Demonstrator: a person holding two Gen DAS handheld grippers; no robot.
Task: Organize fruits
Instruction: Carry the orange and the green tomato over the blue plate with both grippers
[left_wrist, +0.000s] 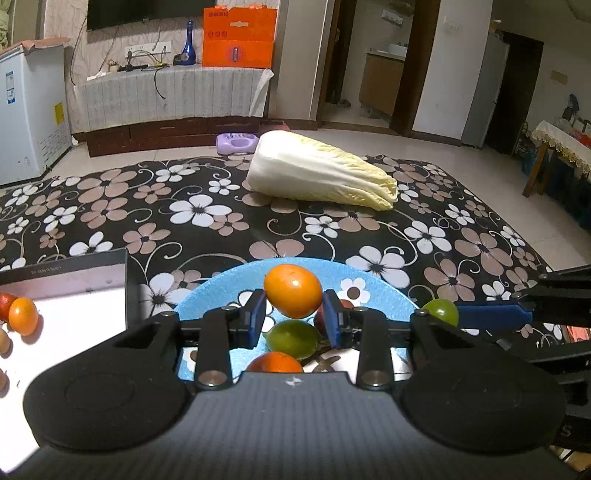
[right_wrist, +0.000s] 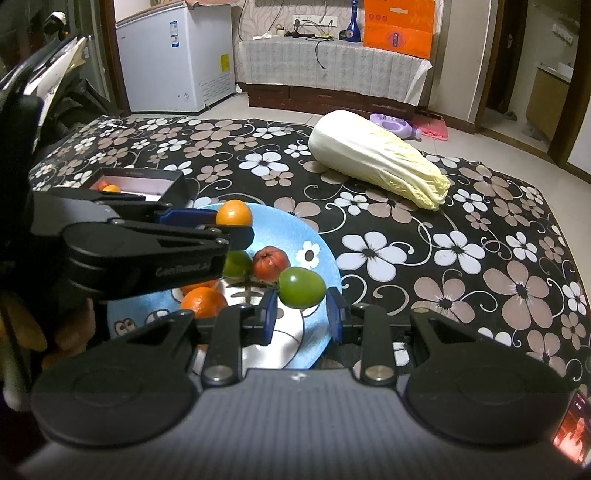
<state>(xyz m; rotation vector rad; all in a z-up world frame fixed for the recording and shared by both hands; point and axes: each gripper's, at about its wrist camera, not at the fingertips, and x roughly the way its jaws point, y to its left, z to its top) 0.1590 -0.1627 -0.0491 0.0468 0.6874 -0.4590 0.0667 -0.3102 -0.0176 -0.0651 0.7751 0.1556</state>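
Our left gripper (left_wrist: 294, 317) is squeezing an orange fruit (left_wrist: 293, 290) between its blue pads, up over the blue plate (left_wrist: 384, 291). Our right gripper (right_wrist: 302, 312) pinches a green fruit (right_wrist: 301, 287) the same way. More fruits sit on the plate — a red one (right_wrist: 270, 263) too. A few sit in the box (left_wrist: 70, 299) beside it. A big cabbage (left_wrist: 317, 171) lies farther back on the flowery cloth (left_wrist: 155, 210).

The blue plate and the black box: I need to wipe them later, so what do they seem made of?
The blue plate looks like glossy plastic or melamine: a printed cartoon and soft sheen, though glazed ceramic is possible. The black box looks like matte cardboard: thin straight walls, small print on its rim, plain white inside.
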